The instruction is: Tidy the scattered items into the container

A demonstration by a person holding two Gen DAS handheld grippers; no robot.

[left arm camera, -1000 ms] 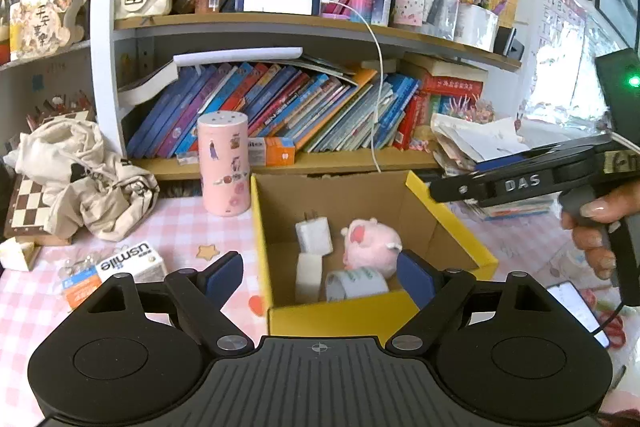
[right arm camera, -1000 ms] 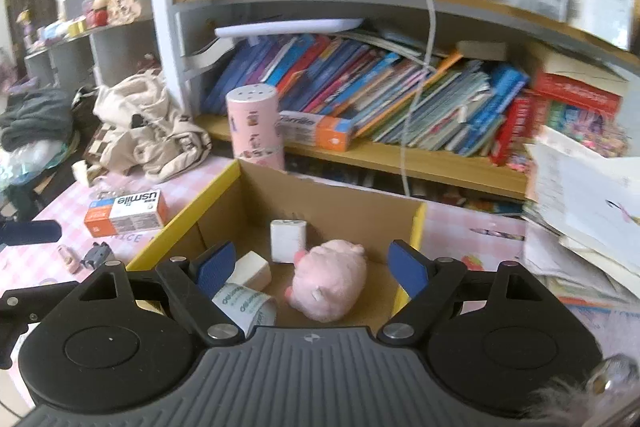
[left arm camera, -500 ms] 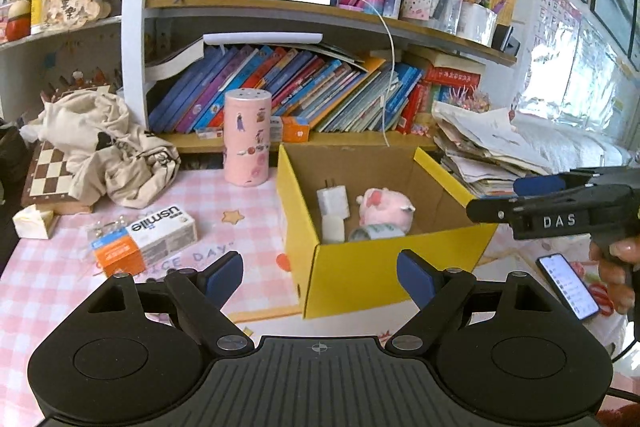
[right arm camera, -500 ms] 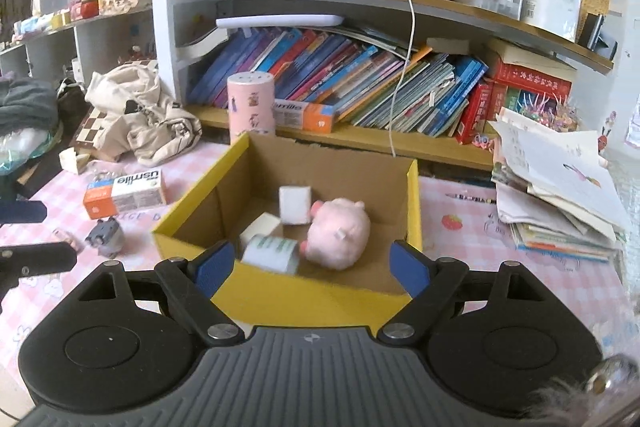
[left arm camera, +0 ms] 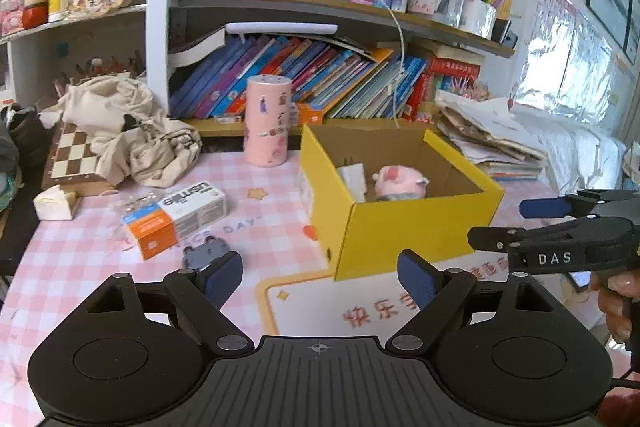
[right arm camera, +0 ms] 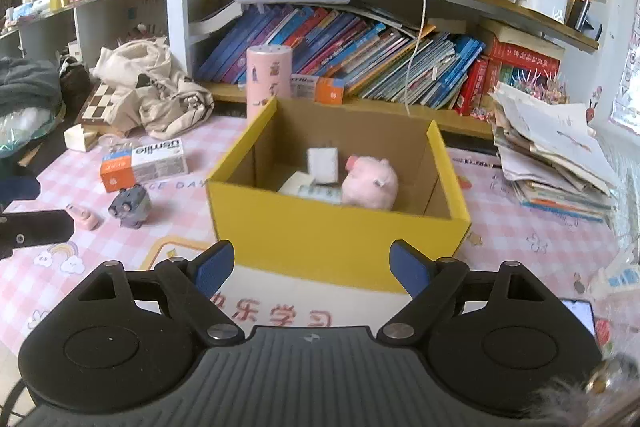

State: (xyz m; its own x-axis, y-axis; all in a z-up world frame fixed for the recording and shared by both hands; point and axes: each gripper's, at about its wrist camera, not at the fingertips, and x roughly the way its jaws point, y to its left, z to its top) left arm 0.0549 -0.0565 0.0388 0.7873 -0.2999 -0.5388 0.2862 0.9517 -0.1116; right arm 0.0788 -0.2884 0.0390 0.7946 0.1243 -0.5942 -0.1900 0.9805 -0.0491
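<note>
Both tongs, the left gripper [left arm camera: 320, 279] and right gripper [right arm camera: 308, 269], are held apart and empty. The open yellow cardboard box [right arm camera: 340, 227] is kept straight ahead; a small grey toy [left arm camera: 206, 253] lies beside the left pad, judged unsorted.

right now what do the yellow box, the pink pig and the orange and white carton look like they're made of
Yellow box: looks like cardboard, matte yellow outside, raw brown inside with cut edges showing.
Pink pig: seems a soft plush toy; fuzzy surface, rounded stuffed shape.
Orange and white carton: probably thin printed card with a slight sheen; crisp folded edges and lettering.
</note>
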